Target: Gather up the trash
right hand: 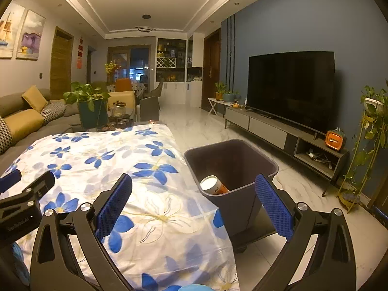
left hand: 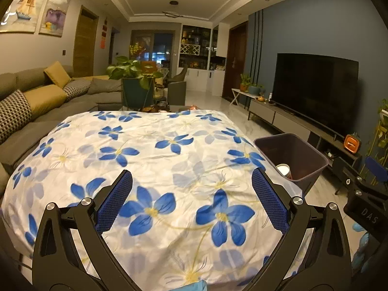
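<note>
A dark bin (right hand: 232,167) stands on the floor at the table's right edge, seen too in the left wrist view as the bin (left hand: 291,155). Inside it lies an orange and white cup (right hand: 213,184), visible in the other view as the cup (left hand: 285,170). My left gripper (left hand: 191,186) hangs open over the flowered tablecloth (left hand: 150,155) with nothing between its blue pads. My right gripper (right hand: 194,189) is open and empty, straddling the table's right edge and the bin's near corner. The cloth (right hand: 101,165) shows no loose items.
A grey sofa (left hand: 36,101) with yellow cushions runs along the left. A TV (right hand: 291,89) on a low console (right hand: 278,131) lines the right wall. A plant stand (right hand: 366,145) is at far right. A potted plant (left hand: 133,72) sits beyond the table. Tiled floor (right hand: 206,126) lies between.
</note>
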A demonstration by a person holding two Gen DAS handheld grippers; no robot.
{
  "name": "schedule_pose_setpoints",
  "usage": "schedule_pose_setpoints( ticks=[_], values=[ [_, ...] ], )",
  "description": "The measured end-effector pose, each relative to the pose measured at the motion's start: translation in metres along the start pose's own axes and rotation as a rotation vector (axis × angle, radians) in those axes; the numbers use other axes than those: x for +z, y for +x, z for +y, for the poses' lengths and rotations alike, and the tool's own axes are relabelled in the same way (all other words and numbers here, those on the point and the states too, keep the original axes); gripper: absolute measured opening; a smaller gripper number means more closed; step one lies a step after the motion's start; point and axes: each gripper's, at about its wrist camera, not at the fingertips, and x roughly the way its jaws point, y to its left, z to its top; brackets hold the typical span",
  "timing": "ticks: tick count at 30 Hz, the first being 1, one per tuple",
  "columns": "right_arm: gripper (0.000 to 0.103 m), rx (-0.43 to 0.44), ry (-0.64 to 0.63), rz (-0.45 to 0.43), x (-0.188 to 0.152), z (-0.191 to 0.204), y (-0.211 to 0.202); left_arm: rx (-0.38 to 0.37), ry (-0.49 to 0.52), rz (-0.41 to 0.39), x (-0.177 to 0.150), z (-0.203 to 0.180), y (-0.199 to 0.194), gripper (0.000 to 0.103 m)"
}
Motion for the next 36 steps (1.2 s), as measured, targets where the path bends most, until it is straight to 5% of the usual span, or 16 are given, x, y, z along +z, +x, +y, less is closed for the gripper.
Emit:
schedule_pose_setpoints(
  ticks=[36],
  values=[
    [0.097, 0.056, -0.001, -0.044, 0.001, 0.017, -0.037, 0.034, -0.016, -0.018, -0.005, 0.016, -0.038, 0.097]
  ],
)
